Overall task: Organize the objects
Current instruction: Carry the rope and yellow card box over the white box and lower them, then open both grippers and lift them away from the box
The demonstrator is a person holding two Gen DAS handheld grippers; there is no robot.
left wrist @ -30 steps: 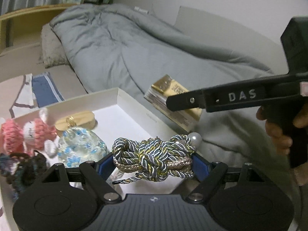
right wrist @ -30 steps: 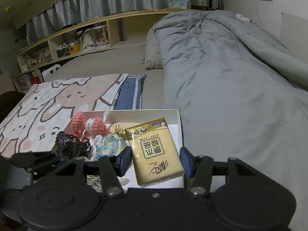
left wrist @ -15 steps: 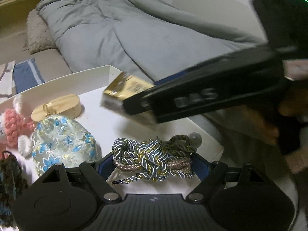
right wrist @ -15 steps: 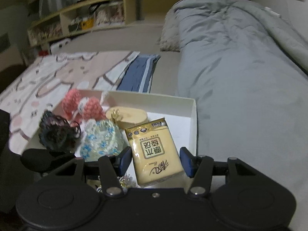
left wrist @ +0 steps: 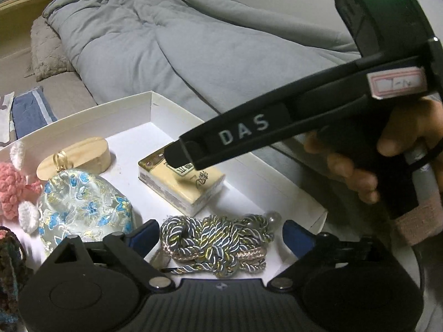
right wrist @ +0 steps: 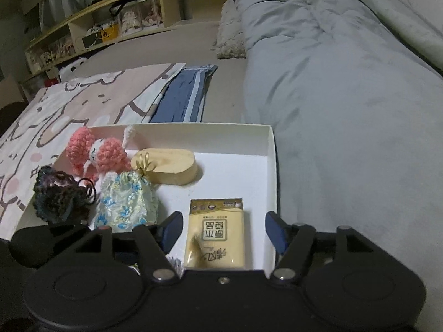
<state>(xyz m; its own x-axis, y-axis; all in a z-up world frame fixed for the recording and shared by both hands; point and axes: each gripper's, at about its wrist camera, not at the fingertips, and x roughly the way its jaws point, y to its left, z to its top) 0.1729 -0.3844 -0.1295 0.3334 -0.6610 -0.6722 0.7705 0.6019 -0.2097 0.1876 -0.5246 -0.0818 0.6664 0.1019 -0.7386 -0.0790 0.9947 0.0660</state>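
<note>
A white box (left wrist: 133, 108) sits on the bed. In it lie a yellow tissue pack (left wrist: 180, 185), a wooden oval case (left wrist: 80, 155), a flowered pouch (left wrist: 80, 207), a pink crochet doll (left wrist: 11, 185) and a dark crochet piece (right wrist: 58, 193). My left gripper (left wrist: 221, 235) is open around a knotted rope bundle (left wrist: 216, 243) that rests on the box floor. My right gripper (right wrist: 221, 229) is open, its fingers apart on both sides of the tissue pack (right wrist: 216, 232), which lies flat in the box (right wrist: 271, 149). In the left wrist view one right finger (left wrist: 249, 135) hangs over the pack.
A grey duvet (left wrist: 166, 41) lies right of and behind the box. A folded blue cloth (right wrist: 185, 96) and a cartoon-print sheet (right wrist: 69, 102) lie beyond it. Shelves (right wrist: 110, 27) run along the far wall. A hand (left wrist: 373, 166) holds the right gripper's handle.
The right gripper carried the tissue pack over the box, set it on the floor and opened. The left gripper's fingers spread and the rope bundle now rests in the box.
</note>
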